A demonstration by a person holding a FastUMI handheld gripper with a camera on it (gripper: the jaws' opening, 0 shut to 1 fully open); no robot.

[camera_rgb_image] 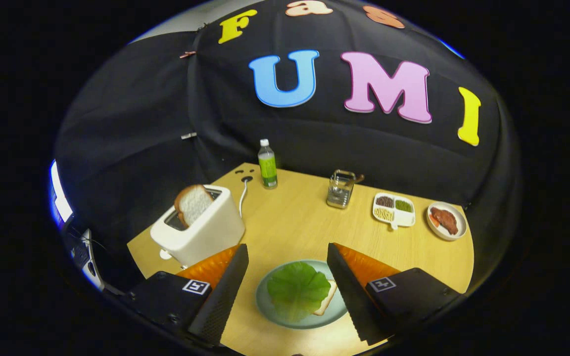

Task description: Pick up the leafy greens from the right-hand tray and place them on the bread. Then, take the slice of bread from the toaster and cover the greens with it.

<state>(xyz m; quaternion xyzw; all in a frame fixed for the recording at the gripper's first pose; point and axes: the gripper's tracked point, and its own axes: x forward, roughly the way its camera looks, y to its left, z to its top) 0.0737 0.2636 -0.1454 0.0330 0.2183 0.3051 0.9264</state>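
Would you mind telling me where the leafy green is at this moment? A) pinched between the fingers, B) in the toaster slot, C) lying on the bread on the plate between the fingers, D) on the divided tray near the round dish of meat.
C: the leafy green lies on the bread on the plate, while the gripper is open with its fingers apart on either side.

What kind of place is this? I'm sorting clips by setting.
Likely a staged kitchen booth: a white toaster holding a bread slice, a leaf-topped pale green plate between the open claw fingers, black cloth walls.
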